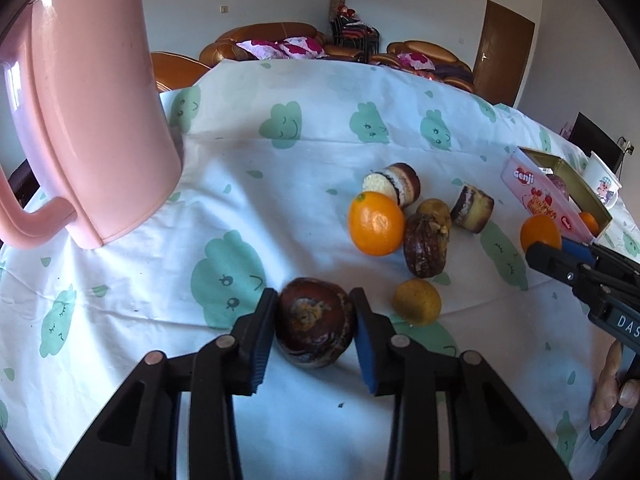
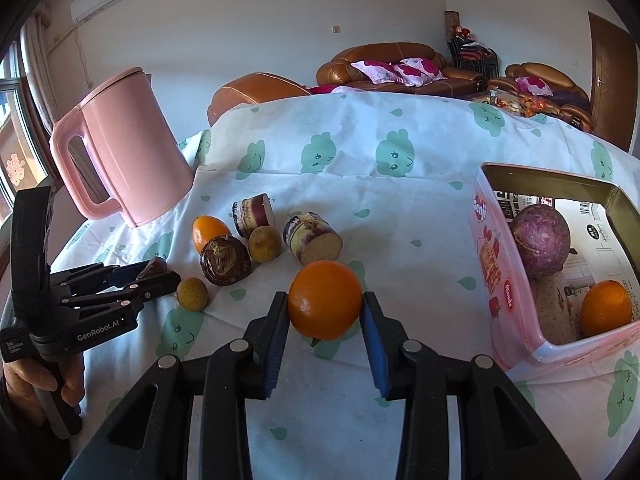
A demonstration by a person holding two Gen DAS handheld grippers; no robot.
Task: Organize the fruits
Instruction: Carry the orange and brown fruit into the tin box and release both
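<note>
While the left gripper [image 1: 314, 320] is closed on a dark brown fruit [image 1: 314, 322] low over the surface [image 1: 280, 208], the right gripper [image 2: 325, 312] clamps an orange [image 2: 325, 305] just beside the open pink tin [image 2: 490, 264]. Inside the tin lie a purple fruit [image 2: 540, 240] and a second orange [image 2: 606, 308]. A third orange [image 1: 375, 224], another brown fruit [image 1: 424, 246], two yellowish fruits and two cake pieces cluster mid-surface. A pink kettle [image 1: 88, 120] stands far left.
</note>
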